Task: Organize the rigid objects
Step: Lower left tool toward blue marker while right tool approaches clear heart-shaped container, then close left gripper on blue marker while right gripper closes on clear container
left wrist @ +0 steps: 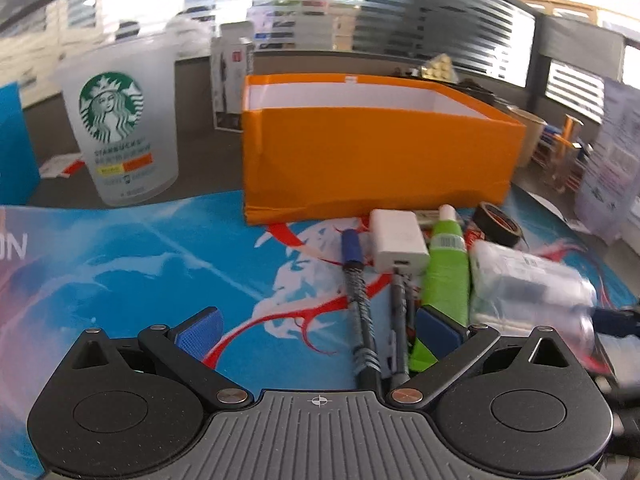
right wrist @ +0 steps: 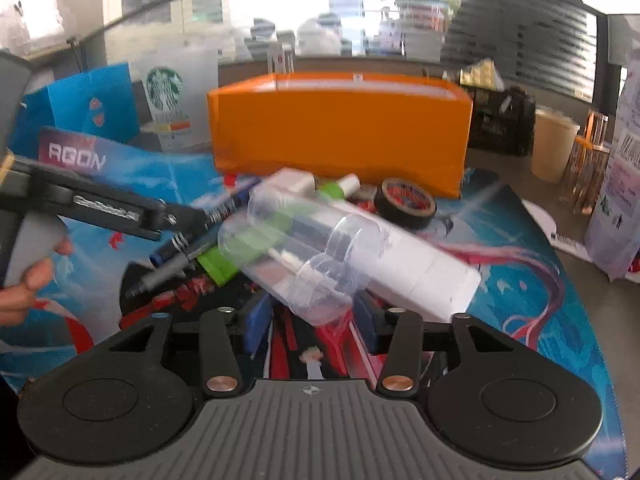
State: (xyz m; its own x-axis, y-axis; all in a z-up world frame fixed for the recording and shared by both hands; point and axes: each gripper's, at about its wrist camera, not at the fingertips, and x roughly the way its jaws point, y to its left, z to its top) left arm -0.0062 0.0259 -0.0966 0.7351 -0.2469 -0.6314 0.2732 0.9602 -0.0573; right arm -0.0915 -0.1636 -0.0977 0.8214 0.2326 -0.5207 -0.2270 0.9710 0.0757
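An open orange box (left wrist: 376, 152) stands on the printed mat; it also shows in the right wrist view (right wrist: 340, 128). In front of it lie a white charger (left wrist: 398, 240), a green tube (left wrist: 446, 276), pens (left wrist: 360, 300) and a roll of black tape (left wrist: 498, 224). My left gripper (left wrist: 318, 326) is open, low over the mat, with the pens between its fingers. My right gripper (right wrist: 314, 318) is shut on a clear plastic bottle pack (right wrist: 320, 248) and holds it tilted above the pile. The pack shows blurred in the left wrist view (left wrist: 528, 284).
A Starbucks cup (left wrist: 120, 128) stands left of the box, beside a blue paper bag (right wrist: 88, 100). A paper cup (right wrist: 554, 144), an orange rack (right wrist: 588, 160) and a printed pouch (right wrist: 618, 184) stand at the right. The left gripper's arm (right wrist: 108, 208) reaches in from the left.
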